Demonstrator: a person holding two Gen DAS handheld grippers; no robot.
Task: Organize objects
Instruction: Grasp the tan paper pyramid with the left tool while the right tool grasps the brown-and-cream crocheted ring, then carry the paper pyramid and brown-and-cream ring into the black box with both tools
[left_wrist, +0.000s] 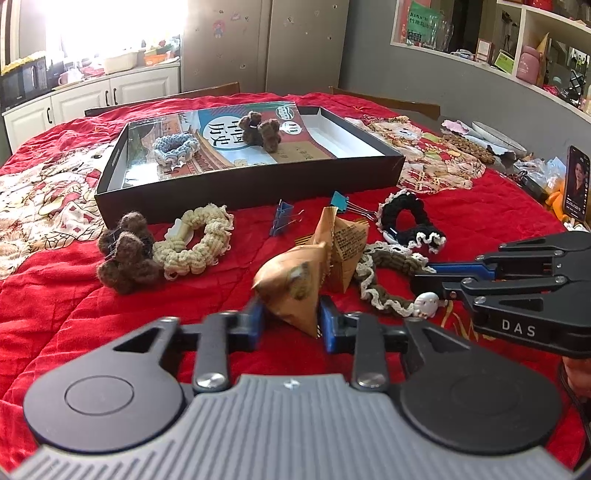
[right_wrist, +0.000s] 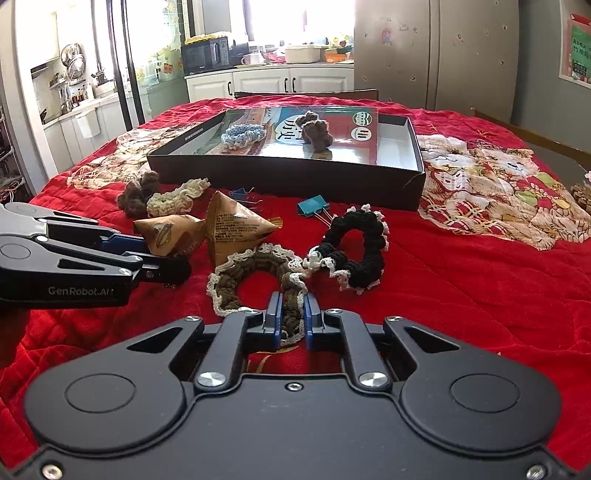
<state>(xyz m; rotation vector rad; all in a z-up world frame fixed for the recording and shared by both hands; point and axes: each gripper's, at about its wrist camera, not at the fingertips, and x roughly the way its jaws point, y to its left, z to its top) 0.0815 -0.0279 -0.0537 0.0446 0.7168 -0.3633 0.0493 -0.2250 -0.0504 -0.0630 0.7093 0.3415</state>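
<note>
A tan pyramid-shaped packet lies between the blue pads of my left gripper. The pads stand close on either side, and I see no squeeze on it. From the right wrist view the same packet sits between the left gripper's fingers. My right gripper is shut on an olive-brown scrunchie with cream lace, low over the red quilt. A black open box at the back holds a blue scrunchie and a brown fuzzy piece.
Loose on the quilt are a second tan packet, a black scrunchie, a cream scrunchie, a brown fuzzy piece, a blue binder clip and a teal one. A lit phone stands at the far right.
</note>
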